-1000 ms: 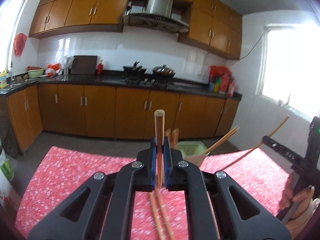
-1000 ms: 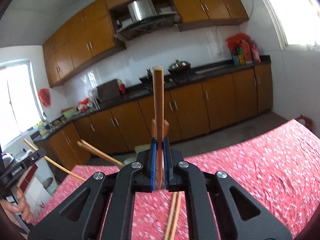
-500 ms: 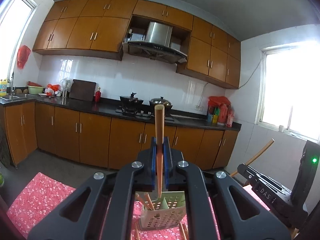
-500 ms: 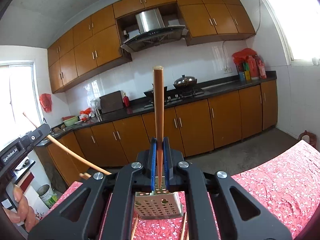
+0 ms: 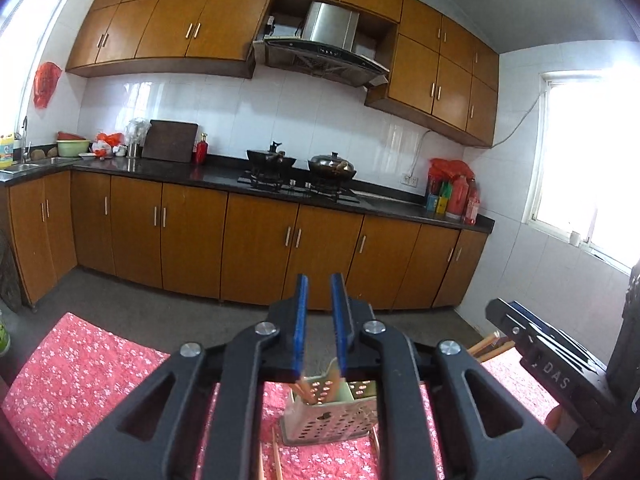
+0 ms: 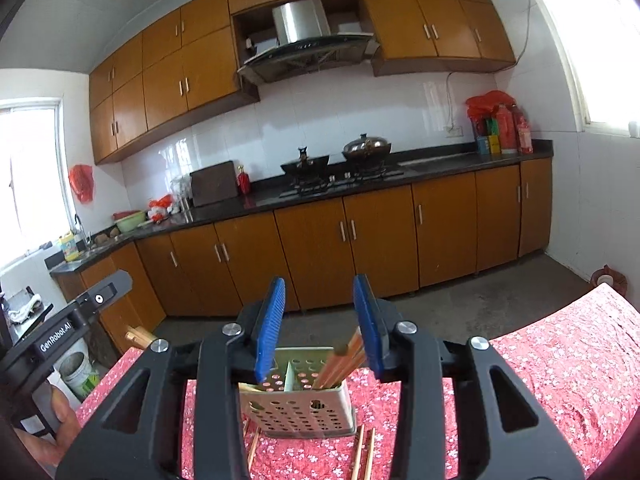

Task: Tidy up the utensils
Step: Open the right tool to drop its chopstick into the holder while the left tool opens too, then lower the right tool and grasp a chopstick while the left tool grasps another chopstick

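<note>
My left fingers [image 5: 319, 320] opening, nothing between; right fingers [image 6: 319, 322] opening wider, empty. Perforated holder [image 6: 298, 400] on red bench cloth [image 6: 552, 360]. Right view alone shows divider, chopsticks [image 6: 340, 364] in right compartment (left view blurs them).

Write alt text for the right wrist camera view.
The right gripper, jaws opening with nothing between them, hovers over a perforated metal utensil holder holding wooden chopsticks on a red floral tablecloth.
</note>
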Action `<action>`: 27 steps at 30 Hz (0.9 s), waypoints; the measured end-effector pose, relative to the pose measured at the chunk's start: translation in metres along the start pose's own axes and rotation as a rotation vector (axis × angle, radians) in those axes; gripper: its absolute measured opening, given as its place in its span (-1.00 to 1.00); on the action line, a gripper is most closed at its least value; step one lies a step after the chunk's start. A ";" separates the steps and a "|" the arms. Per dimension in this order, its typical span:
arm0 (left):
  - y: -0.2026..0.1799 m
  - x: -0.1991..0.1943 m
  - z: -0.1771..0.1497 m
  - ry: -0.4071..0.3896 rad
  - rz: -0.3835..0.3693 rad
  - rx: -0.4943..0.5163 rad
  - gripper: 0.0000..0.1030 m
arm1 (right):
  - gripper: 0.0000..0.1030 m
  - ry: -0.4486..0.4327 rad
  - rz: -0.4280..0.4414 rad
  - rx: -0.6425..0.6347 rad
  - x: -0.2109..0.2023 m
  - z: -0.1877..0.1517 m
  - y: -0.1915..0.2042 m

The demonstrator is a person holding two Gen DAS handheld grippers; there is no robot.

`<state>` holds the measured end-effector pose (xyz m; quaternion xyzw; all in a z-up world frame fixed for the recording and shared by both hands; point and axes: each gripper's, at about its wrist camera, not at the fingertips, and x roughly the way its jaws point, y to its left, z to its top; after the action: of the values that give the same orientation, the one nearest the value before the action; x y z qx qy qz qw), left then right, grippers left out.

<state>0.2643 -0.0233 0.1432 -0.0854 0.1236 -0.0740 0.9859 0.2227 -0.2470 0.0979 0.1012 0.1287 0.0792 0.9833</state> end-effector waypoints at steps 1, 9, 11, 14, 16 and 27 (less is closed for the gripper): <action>0.001 -0.004 0.002 -0.008 0.002 0.002 -0.70 | -0.28 -0.005 -0.001 0.004 -0.004 0.002 -0.001; 0.026 -0.050 -0.001 -0.034 0.071 0.019 -0.54 | -0.28 -0.018 -0.057 0.000 -0.039 -0.001 -0.022; 0.038 -0.059 -0.012 -0.017 0.105 0.033 -0.49 | -0.28 0.023 -0.094 0.006 -0.045 -0.016 -0.035; 0.063 -0.066 -0.045 0.059 0.166 0.050 -0.44 | -0.28 0.128 -0.146 0.020 -0.040 -0.047 -0.053; 0.077 -0.064 -0.069 0.128 0.187 0.056 -0.44 | -0.28 0.232 -0.159 0.039 -0.030 -0.077 -0.065; 0.093 -0.045 -0.183 0.442 0.135 0.022 -0.44 | -0.50 0.619 -0.029 0.089 0.011 -0.198 -0.040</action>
<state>0.1863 0.0477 -0.0386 -0.0479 0.3413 -0.0262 0.9384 0.1845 -0.2483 -0.1012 0.1136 0.4266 0.0866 0.8931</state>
